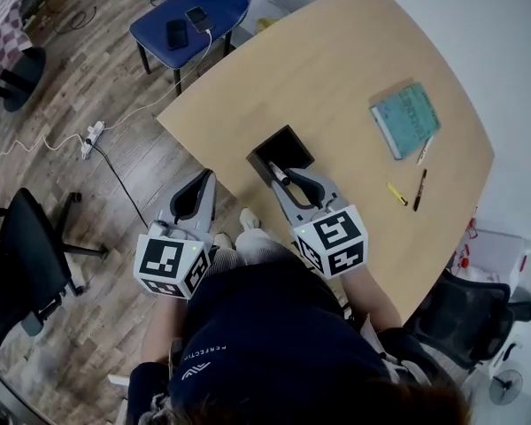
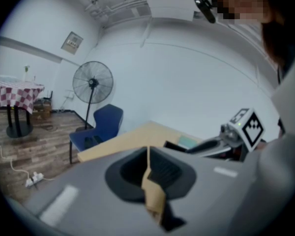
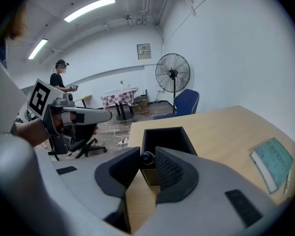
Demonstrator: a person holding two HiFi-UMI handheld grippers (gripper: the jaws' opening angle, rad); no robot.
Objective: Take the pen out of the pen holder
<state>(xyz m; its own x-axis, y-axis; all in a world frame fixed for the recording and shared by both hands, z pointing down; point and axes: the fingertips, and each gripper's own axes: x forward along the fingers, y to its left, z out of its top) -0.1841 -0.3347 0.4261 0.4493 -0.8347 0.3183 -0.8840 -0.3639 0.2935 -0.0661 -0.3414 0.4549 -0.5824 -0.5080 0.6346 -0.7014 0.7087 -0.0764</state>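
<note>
The pen (image 3: pixel 147 158) stood in the black pen holder (image 3: pixel 163 137) close to the near edge of the bench (image 1: pixel 354 60), its rounded top leaning at the holder's near wall. My right claw (image 3: pixel 147 154) stood narrowly apart with that top between the jaws, close on both sides; I saw no sure squeeze. My left claw (image 2: pixel 148 151) hung beside the bench, jaws together on nothing. I judged the pen light, stiff and smooth, apt to swivel or slip, so I would clamp across the barrel just below the top. The holder looked light enough to drag along. Print on the teal book (image 1: pixel 405 119) and on the person's dark top (image 1: pixel 203 354) was too small to read.
</note>
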